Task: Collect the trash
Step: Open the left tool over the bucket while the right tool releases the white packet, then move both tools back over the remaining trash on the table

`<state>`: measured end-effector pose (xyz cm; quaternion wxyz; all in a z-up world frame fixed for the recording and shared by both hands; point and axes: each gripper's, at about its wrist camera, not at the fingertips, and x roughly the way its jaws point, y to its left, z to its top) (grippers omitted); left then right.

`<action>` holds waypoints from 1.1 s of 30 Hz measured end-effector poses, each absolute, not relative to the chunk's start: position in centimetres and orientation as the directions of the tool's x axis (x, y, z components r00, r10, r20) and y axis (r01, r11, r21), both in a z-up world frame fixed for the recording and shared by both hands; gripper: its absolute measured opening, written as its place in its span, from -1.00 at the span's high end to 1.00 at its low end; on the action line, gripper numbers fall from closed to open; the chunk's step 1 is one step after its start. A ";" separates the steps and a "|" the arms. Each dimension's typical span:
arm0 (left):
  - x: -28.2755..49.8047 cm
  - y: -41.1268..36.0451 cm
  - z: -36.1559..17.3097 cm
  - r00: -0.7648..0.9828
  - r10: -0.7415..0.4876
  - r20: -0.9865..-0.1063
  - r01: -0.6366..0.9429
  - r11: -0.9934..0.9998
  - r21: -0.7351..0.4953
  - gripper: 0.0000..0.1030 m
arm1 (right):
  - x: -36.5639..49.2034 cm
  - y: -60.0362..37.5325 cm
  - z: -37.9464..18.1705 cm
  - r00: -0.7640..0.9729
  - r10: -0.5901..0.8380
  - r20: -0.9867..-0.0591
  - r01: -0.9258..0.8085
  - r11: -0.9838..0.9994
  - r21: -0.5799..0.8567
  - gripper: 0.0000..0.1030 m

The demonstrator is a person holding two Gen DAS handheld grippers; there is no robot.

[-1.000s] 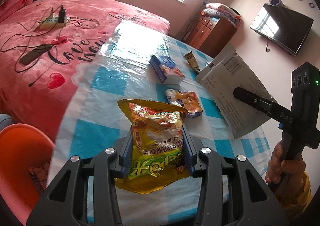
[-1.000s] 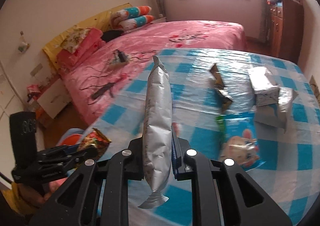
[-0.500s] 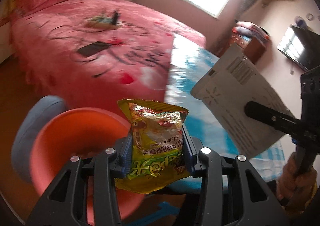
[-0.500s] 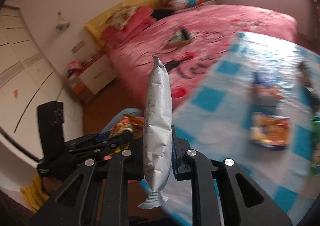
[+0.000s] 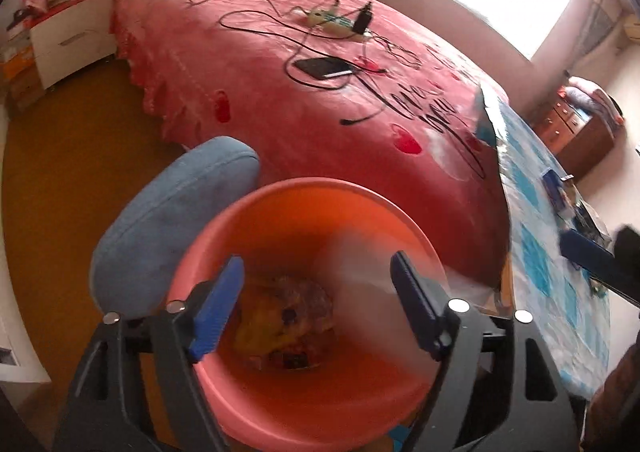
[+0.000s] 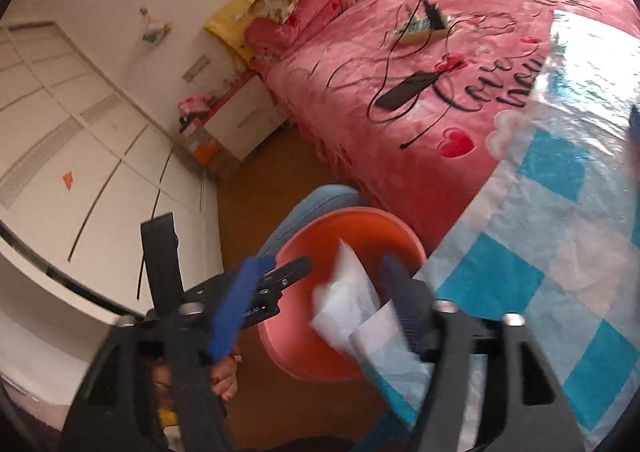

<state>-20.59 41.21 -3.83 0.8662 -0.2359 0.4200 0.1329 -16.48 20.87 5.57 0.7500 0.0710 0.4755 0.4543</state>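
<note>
My left gripper (image 5: 316,292) hangs over the orange-pink bin (image 5: 320,183), its jaws opening with nothing between them. The yellow snack bag (image 5: 286,316) lies blurred at the bottom of the bin. In the right wrist view my right gripper (image 6: 324,292) is also above the bin (image 6: 348,219), jaws opening. The silver packet (image 6: 344,300) is a blurred shape between the blue pads, loose and dropping toward the bin. The left gripper's finger (image 6: 280,276) shows just left of it, held by a hand (image 6: 224,372).
A blue cushioned stool (image 5: 172,228) stands against the bin. The pink bed (image 5: 320,111) behind carries a phone, a power strip and cables. The blue-checked table (image 6: 540,252) is at the right, with packets (image 5: 556,187) on it. Brown floor lies to the left.
Both grippers swung from the table to above the bin and opened. The yellow bag fell out of the left jaws into the bin; the silver packet came free of the right jaws.
</note>
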 end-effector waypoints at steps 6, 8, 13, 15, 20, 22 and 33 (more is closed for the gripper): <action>-20.4 41.1 -3.4 0.611 0.042 -0.791 -0.435 0.852 -0.292 -0.58 | -16.1 16.5 7.4 0.293 0.736 -0.611 -0.601 0.638 0.481 -0.77; -20.2 40.5 -3.2 0.611 0.041 -0.790 -0.429 0.857 -0.287 -0.59 | -16.3 15.5 7.6 0.341 0.716 -0.609 -0.600 0.664 0.445 -0.79; -19.8 39.0 -2.6 0.620 0.029 -0.784 -0.400 0.872 -0.284 -0.59 | -16.6 13.1 6.6 0.400 0.690 -0.603 -0.583 0.699 0.413 -0.81; -19.6 38.3 -2.2 0.629 0.025 -0.777 -0.383 0.879 -0.282 -0.59 | -16.7 12.2 6.1 0.411 0.683 -0.604 -0.574 0.708 0.410 -0.81; -19.0 36.7 -1.2 0.653 0.006 -0.758 -0.341 0.895 -0.287 -0.59 | -16.4 10.2 5.1 0.431 0.673 -0.601 -0.549 0.724 0.417 -0.81; -18.6 36.0 -0.8 0.658 0.000 -0.753 -0.326 0.902 -0.285 -0.59 | -16.4 9.2 5.0 0.444 0.673 -0.592 -0.538 0.728 0.425 -0.81; -16.3 30.4 1.9 0.680 -0.040 -0.732 -0.204 0.949 -0.241 -0.59 | -15.8 4.1 5.2 0.525 0.642 -0.559 -0.467 0.766 0.442 -0.81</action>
